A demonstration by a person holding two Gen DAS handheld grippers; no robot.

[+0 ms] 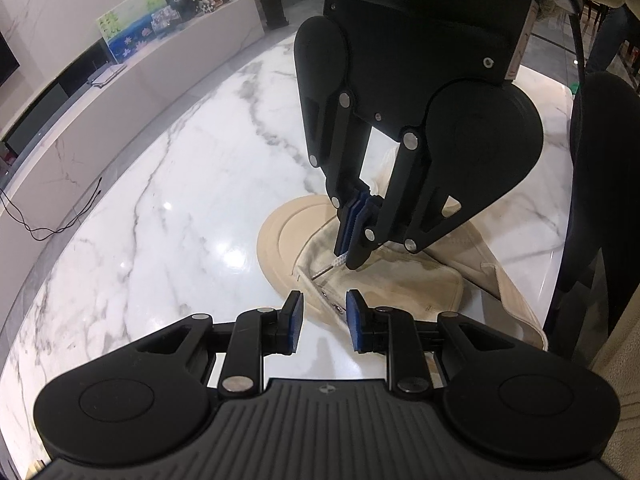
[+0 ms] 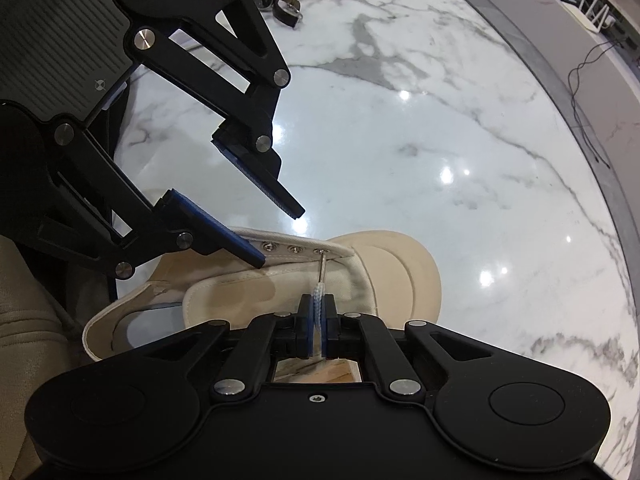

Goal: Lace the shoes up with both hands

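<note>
My right gripper point(image 2: 319, 322) is clamped on the white shoelace point(image 2: 318, 294), pads pressed together with the braid between them. The lace's metal tip point(image 2: 321, 266) is seated in the foremost eyelet point(image 2: 319, 251) of the cream canvas shoe point(image 2: 248, 292), which lies on the white marble table point(image 2: 460, 128), toe cap point(image 2: 404, 264) pointing away from me. Two further eyelets on that row hold nothing. The shoe's opening shows only its pale insole; the tongue is laid open.

My left gripper point(image 1: 323, 322) stands parted, nothing between its blue pads point(image 1: 356, 326), hovering just above the eyelet row without touching it that I can confirm.

Two wristwatches point(image 2: 282, 2) lie at the far table edge, well apart from the shoe.
</note>
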